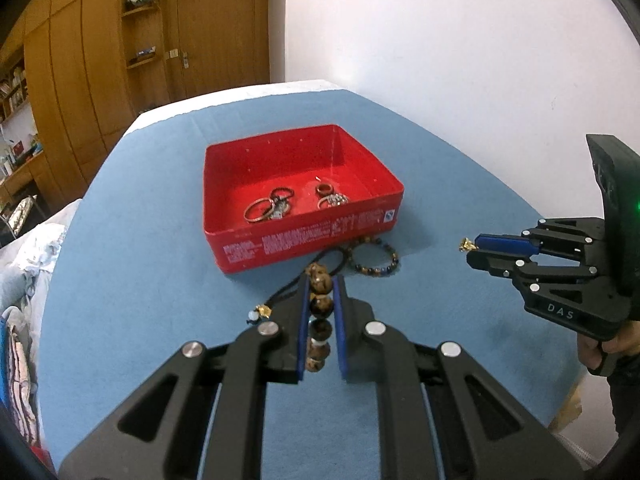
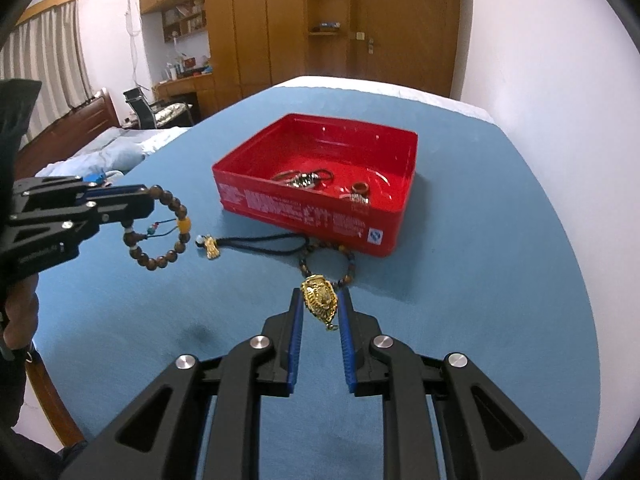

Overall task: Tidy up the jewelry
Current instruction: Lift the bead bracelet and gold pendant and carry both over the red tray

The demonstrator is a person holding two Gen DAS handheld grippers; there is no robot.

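Here the left gripper (image 1: 321, 292) clamps a brown wooden bead bracelet (image 2: 160, 227), the right gripper (image 2: 320, 304) pinches a gold pendant (image 2: 319, 300), both near the red tin box (image 1: 304, 240).

place: somebody's bedroom at home, pretty sure
bed: a bed (image 2: 104, 152) with rumpled blue bedding off to my left
storage: wooden wardrobes (image 2: 248, 28) along the far wall, open shelves (image 2: 186, 20) full of household bits
door: plain wooden door (image 2: 404, 24) with a handle
window: curtains (image 2: 44, 68) hanging on the left
desk: cluttered desk (image 2: 188, 76) with a chair (image 2: 142, 108) next to it
worktop: table (image 2: 480, 240) under a blue cloth
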